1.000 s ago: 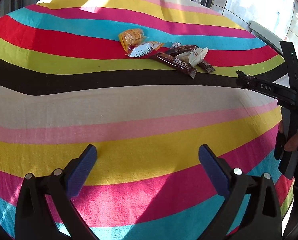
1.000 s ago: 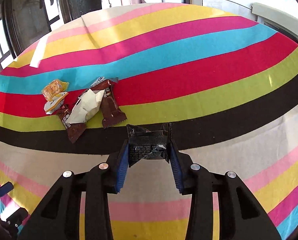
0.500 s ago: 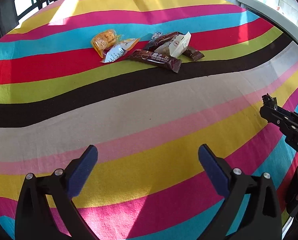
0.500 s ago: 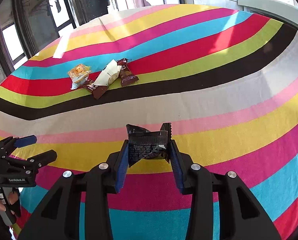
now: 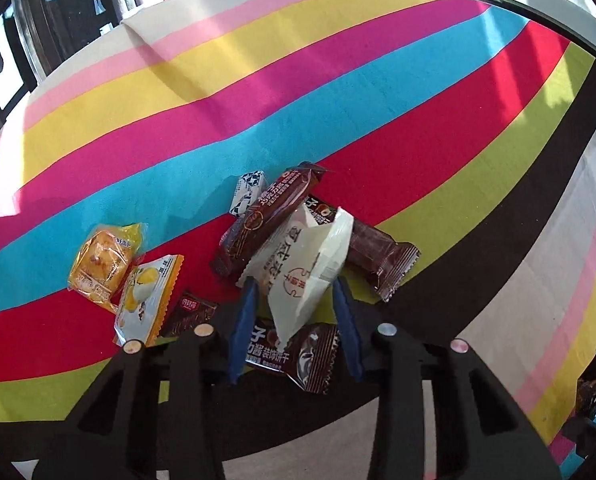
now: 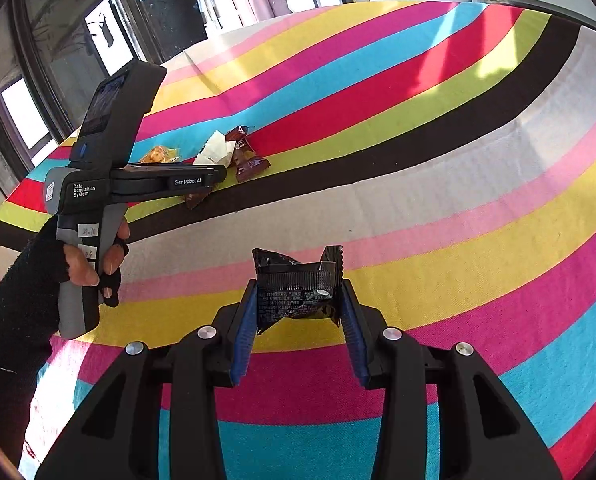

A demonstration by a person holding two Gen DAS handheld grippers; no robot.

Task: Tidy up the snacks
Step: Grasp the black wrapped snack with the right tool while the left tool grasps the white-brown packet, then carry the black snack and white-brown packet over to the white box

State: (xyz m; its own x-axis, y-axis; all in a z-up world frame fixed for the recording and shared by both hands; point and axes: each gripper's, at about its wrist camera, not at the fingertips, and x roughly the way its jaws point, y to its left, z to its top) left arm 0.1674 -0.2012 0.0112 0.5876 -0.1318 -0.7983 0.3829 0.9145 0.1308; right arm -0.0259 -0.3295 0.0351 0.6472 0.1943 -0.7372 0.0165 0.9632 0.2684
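A pile of snacks lies on the striped tablecloth [image 5: 377, 92]. In the left wrist view a white packet [image 5: 305, 256] rests on top of two brown bars [image 5: 266, 220] [image 5: 377, 256] and a brown biscuit packet [image 5: 294, 352]. My left gripper [image 5: 294, 284] is closing its jaws, and the blue pads touch both sides of the white packet's near end. An orange packet [image 5: 100, 264] and a yellow-white one [image 5: 146, 296] lie to the left. In the right wrist view my right gripper [image 6: 298, 292] is shut on a black packet [image 6: 294, 284], held above the cloth nearer the front.
A small blue-white candy [image 5: 248, 194] lies behind the brown bars, and a small dark packet [image 5: 190, 314] lies beside the left finger. A gloved hand [image 6: 82, 268] holds the left gripper's handle at the left of the right wrist view. Windows stand beyond the table's far edge.
My left gripper has travelled forward to the snack pile and its jaws have come in from wide open onto the white packet. The right gripper has drawn back, still holding the black packet.
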